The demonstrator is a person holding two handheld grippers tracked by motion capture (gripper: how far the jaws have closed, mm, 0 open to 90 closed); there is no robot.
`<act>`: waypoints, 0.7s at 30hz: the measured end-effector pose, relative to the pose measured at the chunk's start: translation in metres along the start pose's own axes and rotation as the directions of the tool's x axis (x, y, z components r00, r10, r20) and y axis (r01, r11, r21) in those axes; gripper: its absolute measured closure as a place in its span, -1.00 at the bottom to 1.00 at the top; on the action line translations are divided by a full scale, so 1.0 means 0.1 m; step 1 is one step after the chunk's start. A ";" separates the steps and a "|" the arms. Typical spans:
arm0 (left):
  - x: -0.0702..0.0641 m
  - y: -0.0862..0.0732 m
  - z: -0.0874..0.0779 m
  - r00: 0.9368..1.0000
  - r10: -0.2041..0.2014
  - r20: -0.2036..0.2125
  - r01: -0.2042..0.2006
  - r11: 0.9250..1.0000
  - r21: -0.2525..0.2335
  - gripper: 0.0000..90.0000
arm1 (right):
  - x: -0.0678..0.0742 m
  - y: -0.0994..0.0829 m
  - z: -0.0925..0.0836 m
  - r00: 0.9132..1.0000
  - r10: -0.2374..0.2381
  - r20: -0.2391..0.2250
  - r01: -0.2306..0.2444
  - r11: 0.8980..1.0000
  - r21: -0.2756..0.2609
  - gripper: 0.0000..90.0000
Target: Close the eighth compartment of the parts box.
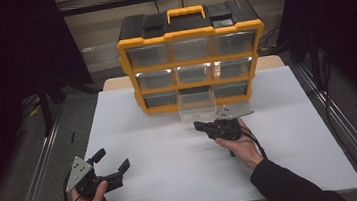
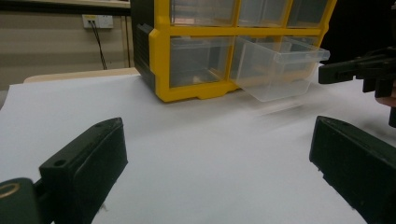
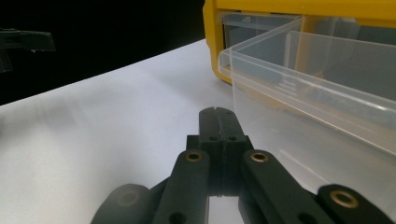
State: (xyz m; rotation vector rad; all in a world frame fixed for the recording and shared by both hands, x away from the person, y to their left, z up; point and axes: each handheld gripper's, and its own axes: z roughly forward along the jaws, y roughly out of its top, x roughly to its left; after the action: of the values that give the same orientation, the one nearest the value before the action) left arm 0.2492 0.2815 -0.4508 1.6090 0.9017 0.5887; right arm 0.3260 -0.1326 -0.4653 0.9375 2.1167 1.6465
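your right tongs (image 1: 200, 126) are pressed together with nothing between them, lying low over the desk (image 1: 145, 134) just in front of the drawer (image 1: 196, 106). that clear drawer is pulled halfway out of the bottom row, middle slot, of the yellow cabinet (image 1: 191, 54). in the right gripper view the drawer (image 3: 317, 107) runs off the right edge, so its far wall is cut off, and you cannot tell whether the tongs (image 3: 218, 123) touch it. your left tongs (image 1: 111, 160) are spread wide and empty, near the desk's front left corner, well apart from the drawer. in the left gripper view both jaws are cropped by the frame. the drawers' contents are too dim to make out.
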 end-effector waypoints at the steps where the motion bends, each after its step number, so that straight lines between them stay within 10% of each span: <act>1: 0.00 0.00 0.00 1.000 0.000 0.000 0.000 1.000 0.000 -0.92 | -0.01 0.00 0.01 1.000 0.001 -0.001 -0.001 1.000 -0.002 1.00; 21: 0.01 0.00 0.00 1.000 0.006 0.001 -0.006 1.000 0.003 -0.92 | -0.15 -0.02 0.09 0.999 0.003 0.037 -0.004 1.000 0.027 1.00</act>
State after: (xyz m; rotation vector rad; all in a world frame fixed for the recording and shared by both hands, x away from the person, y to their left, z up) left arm 0.2493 0.2824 -0.4511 1.6149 0.8979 0.5906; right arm 0.3418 -0.1352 -0.4722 0.9729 2.1190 1.5929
